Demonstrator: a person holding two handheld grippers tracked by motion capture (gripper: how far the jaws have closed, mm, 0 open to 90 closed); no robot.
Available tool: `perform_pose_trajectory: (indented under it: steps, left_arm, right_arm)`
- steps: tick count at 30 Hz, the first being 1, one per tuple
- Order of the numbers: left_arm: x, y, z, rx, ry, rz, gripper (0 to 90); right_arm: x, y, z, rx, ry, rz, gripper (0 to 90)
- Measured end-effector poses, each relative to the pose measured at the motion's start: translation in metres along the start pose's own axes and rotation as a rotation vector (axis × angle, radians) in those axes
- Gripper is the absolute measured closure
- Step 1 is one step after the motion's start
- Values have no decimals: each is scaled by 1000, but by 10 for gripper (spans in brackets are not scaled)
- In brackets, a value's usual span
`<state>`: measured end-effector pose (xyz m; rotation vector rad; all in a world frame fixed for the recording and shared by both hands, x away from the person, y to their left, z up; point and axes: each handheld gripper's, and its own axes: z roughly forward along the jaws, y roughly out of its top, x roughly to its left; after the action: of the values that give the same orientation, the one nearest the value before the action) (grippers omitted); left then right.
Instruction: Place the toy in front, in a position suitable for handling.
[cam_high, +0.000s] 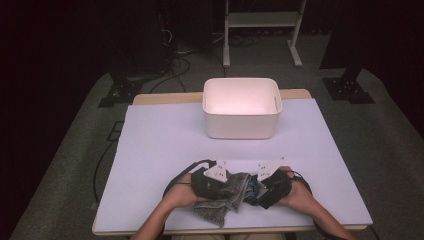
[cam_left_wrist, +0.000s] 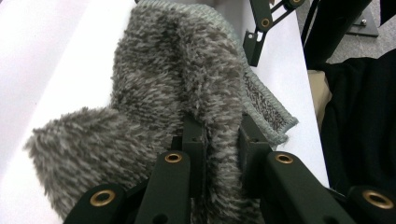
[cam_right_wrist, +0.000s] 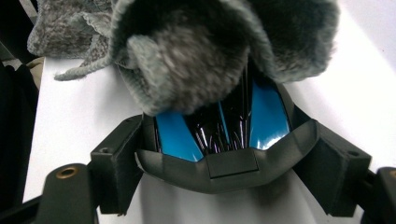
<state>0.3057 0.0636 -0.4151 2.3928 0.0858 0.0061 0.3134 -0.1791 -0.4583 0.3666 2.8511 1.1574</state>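
At the table's near edge, about 6 o'clock from the white bin (cam_high: 241, 107), the left gripper (cam_high: 227, 183) pinches the grey fluffy cloth (cam_high: 225, 197): soft, light, limp, best gripped at a bunched fold. At 3 o'clock, the right gripper (cam_high: 252, 189) clamps wide on a glossy blue-black toy (cam_right_wrist: 219, 123), likely rigid and slippery

I'm working in what looks like a lab or recording studio: a table (cam_high: 165, 150) under a plain white sheet, dark surrounds, grey carpet (cam_high: 385, 150). At twelve o'clock stands a white metal frame (cam_high: 262, 22); at eleven, loose cables (cam_high: 172, 60); at ten and two, black stand bases (cam_high: 120, 92) bolted flat.
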Motion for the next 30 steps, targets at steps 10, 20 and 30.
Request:
perform_pose_trajectory:
  steps: [10, 20, 30]
  left_arm:
    - [4, -29, -18, -16, 18, -74, 771]
    - [8, -55, -32, 8, 69, -143, 771]
    - [12, -48, -40, 27, 77, -130, 771]
  right_arm:
    - [0, 0, 0, 1, -2, -1, 213]
    - [1, 2, 0, 11, -2, 22, 204]
    - [-1, 1, -14, 18, 27, 17, 197]
